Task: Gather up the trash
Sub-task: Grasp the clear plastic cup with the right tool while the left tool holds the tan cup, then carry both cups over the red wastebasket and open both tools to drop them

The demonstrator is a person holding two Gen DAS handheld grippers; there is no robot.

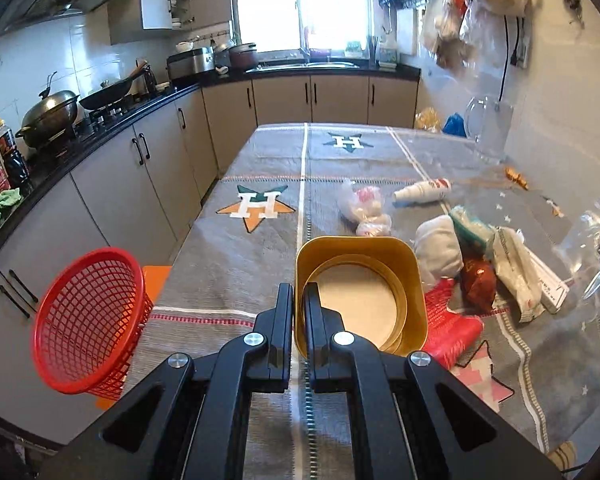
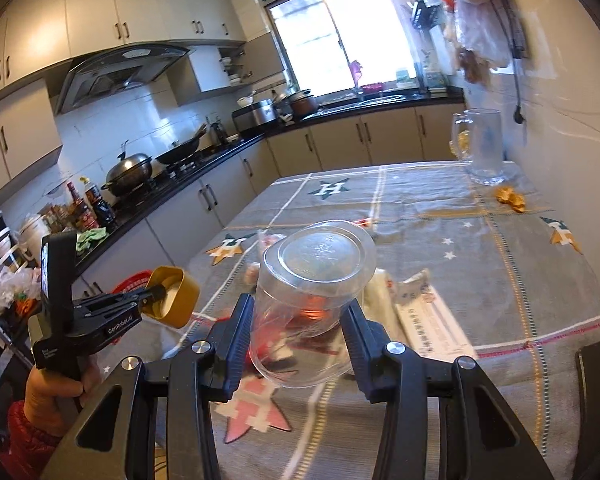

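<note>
My left gripper [image 1: 299,300] is shut on the rim of a gold paper bowl [image 1: 362,296] and holds it above the table; it also shows in the right wrist view [image 2: 174,296]. My right gripper [image 2: 298,320] is shut on a clear plastic cup [image 2: 312,304], held tilted above the table. A red mesh basket [image 1: 88,324] stands tilted past the table's left edge. On the table lie a red wrapper [image 1: 452,328], a white bundle [image 1: 438,250], a brown-red packet [image 1: 478,284], white paper packaging [image 1: 516,272], stacked paper cups [image 1: 422,191] and a crumpled plastic bag [image 1: 362,208].
The table has a grey cloth [image 1: 260,248] with star prints. A glass jug [image 2: 482,148] stands at the far right by the wall, orange scraps [image 2: 510,199] next to it. A kitchen counter with woks [image 1: 52,114] runs along the left. Bags [image 1: 460,20] hang on the right wall.
</note>
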